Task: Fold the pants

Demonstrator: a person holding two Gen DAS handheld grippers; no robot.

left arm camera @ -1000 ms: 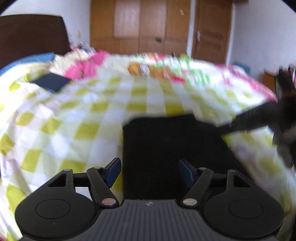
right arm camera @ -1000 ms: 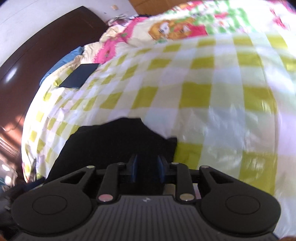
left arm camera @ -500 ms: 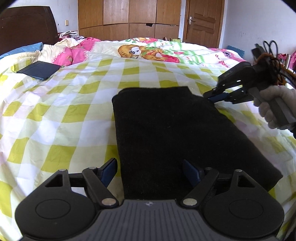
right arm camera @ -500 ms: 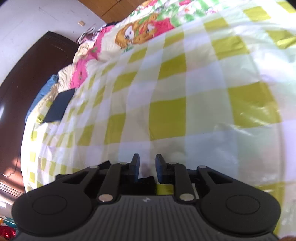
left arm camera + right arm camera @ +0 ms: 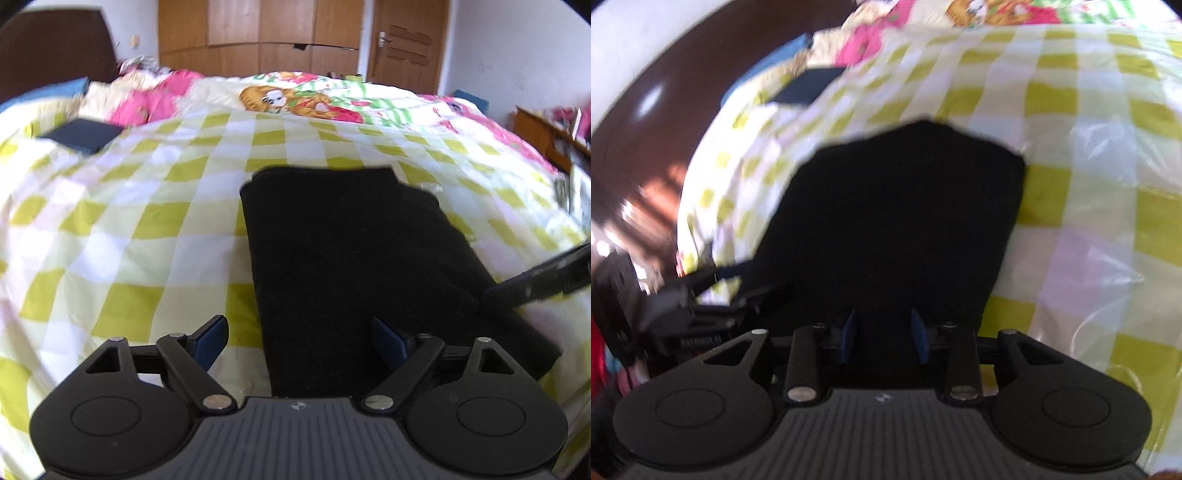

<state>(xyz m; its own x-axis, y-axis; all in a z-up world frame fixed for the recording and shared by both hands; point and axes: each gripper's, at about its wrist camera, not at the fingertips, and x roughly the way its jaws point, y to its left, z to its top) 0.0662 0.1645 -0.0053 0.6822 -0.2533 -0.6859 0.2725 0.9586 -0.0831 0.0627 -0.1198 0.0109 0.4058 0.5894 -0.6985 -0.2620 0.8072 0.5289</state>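
No readable brand or label shows: each tool body carries only a small pale emblem, and a blurred strip of pale lettering on your left tool as seen from the right wrist view cannot be made out.

Your left tool [image 5: 299, 341] has its jaws wide apart and still opening, with nothing pressed between the pads. The folded black pants [image 5: 354, 251] lie flat on the checked bedspread [image 5: 122, 236] directly ahead of it; their near end runs between the blue pads, and the left pad sits over bare bedspread just beside the cloth's edge.

Your right tool [image 5: 884, 336] has its jaws part-way apart and opening. The pants [image 5: 897, 221] stretch forward from its tips, dark cloth showing between the pads without being clamped.

A dark flat rectangular item [image 5: 79, 134] lies far ahead to the left.
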